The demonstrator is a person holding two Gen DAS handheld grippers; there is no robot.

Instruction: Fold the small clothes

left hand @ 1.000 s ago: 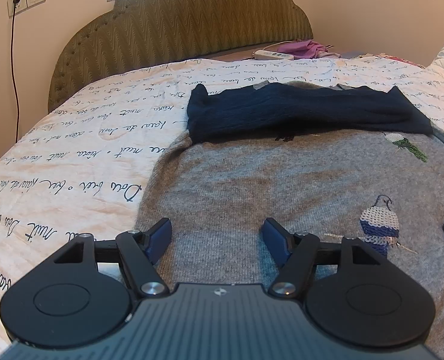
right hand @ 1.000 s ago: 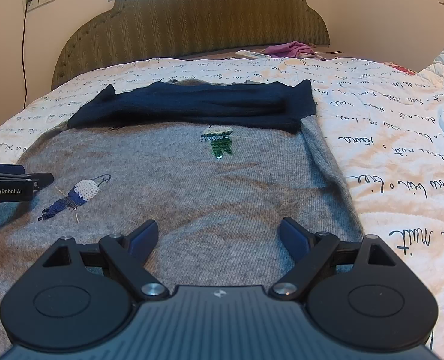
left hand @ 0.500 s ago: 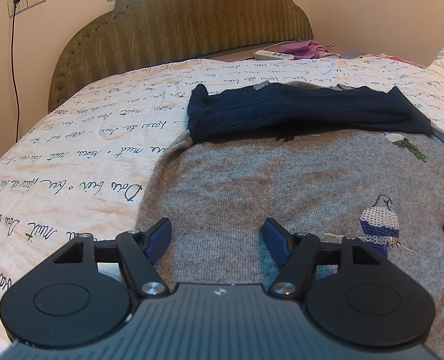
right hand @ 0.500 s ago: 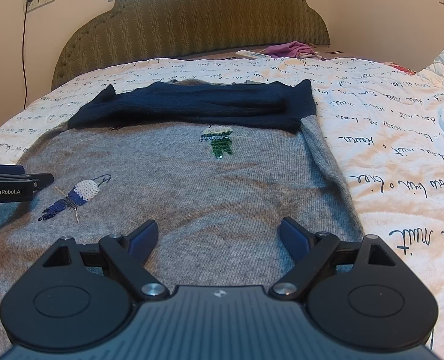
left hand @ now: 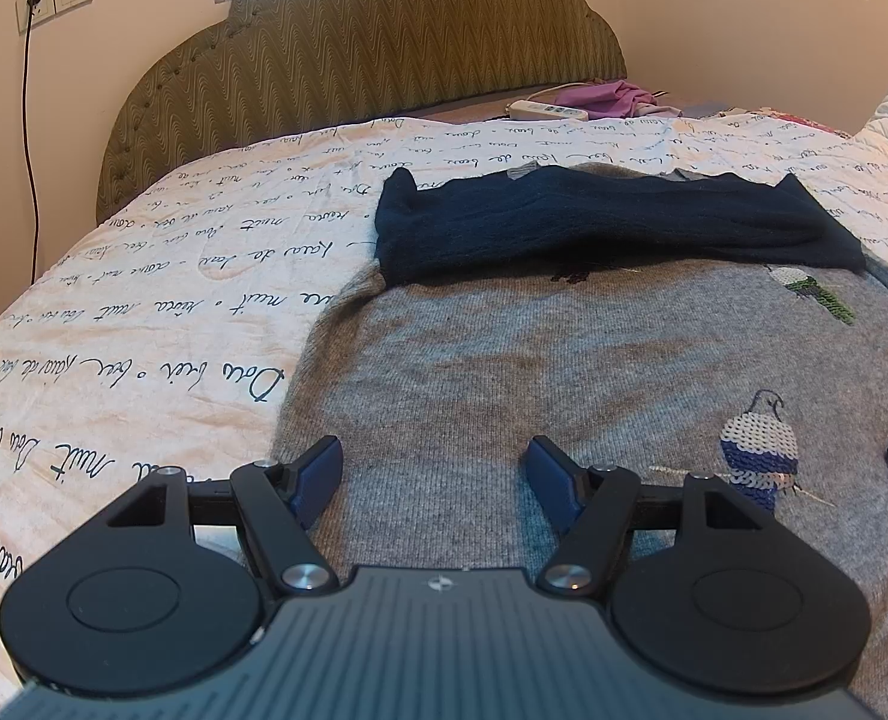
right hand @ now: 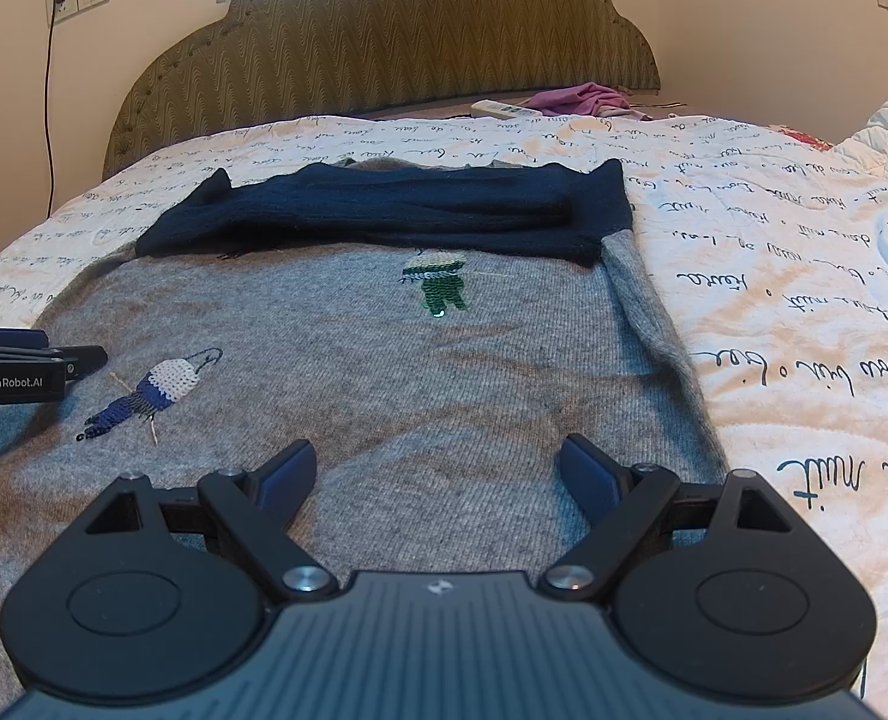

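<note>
A grey knit sweater (left hand: 534,360) with sequin bird patches lies flat on the bed; it also shows in the right wrist view (right hand: 384,372). Its dark navy sleeves (left hand: 612,222) are folded across the far part, also seen in the right wrist view (right hand: 396,210). My left gripper (left hand: 435,471) is open and empty, low over the sweater's near left part. My right gripper (right hand: 438,471) is open and empty over the near right part. The left gripper's side shows at the left edge of the right wrist view (right hand: 24,366).
The bed has a cream quilt (left hand: 144,312) with black script. A padded olive headboard (left hand: 372,42) stands behind. A white power strip (left hand: 543,110) and purple cloth (left hand: 606,97) lie at the bed's head. White bedding (right hand: 882,138) is bunched at the far right.
</note>
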